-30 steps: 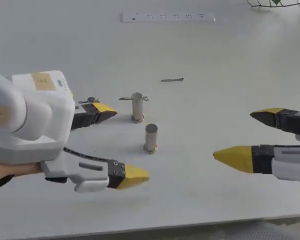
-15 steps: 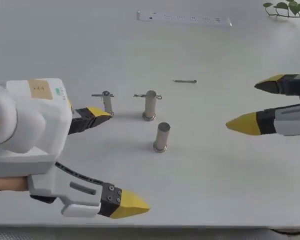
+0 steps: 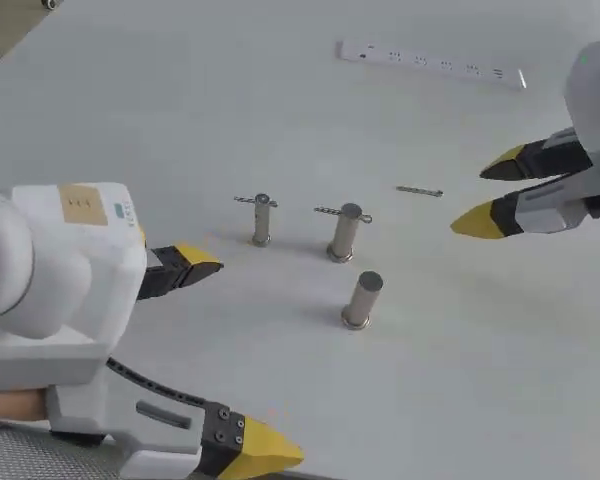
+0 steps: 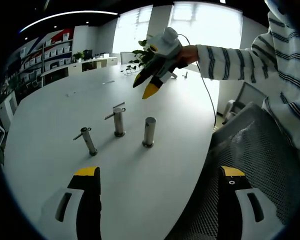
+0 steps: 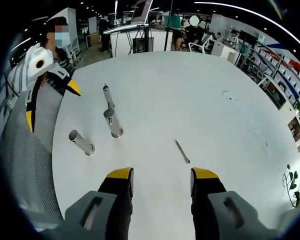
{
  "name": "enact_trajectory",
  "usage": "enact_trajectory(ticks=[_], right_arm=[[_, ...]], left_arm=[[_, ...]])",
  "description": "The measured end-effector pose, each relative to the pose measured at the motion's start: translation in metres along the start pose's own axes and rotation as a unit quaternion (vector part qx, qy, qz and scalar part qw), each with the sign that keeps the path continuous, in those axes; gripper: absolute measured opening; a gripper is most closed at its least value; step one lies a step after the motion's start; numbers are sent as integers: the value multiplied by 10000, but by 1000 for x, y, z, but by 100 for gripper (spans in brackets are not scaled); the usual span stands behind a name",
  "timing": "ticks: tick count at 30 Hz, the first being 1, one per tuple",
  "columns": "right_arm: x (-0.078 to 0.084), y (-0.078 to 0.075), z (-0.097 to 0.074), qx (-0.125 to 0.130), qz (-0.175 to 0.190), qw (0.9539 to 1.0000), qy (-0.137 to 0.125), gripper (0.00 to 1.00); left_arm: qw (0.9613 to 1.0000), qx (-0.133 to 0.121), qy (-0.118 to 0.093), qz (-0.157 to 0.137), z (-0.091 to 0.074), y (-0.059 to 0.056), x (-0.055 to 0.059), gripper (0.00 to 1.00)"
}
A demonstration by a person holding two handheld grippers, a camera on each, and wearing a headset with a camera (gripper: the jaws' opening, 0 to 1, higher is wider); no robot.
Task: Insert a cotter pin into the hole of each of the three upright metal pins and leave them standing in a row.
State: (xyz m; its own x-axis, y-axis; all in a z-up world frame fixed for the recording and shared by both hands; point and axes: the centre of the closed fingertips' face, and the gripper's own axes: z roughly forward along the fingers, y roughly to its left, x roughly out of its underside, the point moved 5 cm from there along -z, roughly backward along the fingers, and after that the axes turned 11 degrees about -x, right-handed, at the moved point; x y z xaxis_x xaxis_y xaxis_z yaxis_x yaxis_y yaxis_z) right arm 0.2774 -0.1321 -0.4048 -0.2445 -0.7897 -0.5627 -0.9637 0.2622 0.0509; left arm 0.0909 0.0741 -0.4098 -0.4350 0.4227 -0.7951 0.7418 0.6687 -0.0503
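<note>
Jaws apart, right gripper (image 5: 162, 174) facing cotter pin (image 5: 182, 151)

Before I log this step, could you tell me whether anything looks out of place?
The bare metal pin stands nearer than the two fitted pins, out of their row; one cotter pin lies loose on the table.

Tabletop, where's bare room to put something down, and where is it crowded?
Free: the wide stretch between the power strip and the two pinned metal pins, and the patch right of the unpinned metal pin, nearer than the right gripper. Crowded: around the three pins and the loose cotter pin.
</note>
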Motion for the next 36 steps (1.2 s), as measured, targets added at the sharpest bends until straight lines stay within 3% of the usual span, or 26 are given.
enact_trajectory(ticks=[10,17,26,36], right_arm=[[-4,-29,23,23,-342,9982,496,21],[-1,-43,34,-31,-478,9965,683,16],[-2,-54,46,28,-653,9948,781,8],[-1,-56,56,-176,-751,9927,923,0]], left_arm=[[9998,88,72,-138,1,-3,2,92],[9997,58,79,-233,2,-4,2,91],[9995,64,79,-289,2,-4,2,90],[9992,64,19,-399,3,-6,1,89]])
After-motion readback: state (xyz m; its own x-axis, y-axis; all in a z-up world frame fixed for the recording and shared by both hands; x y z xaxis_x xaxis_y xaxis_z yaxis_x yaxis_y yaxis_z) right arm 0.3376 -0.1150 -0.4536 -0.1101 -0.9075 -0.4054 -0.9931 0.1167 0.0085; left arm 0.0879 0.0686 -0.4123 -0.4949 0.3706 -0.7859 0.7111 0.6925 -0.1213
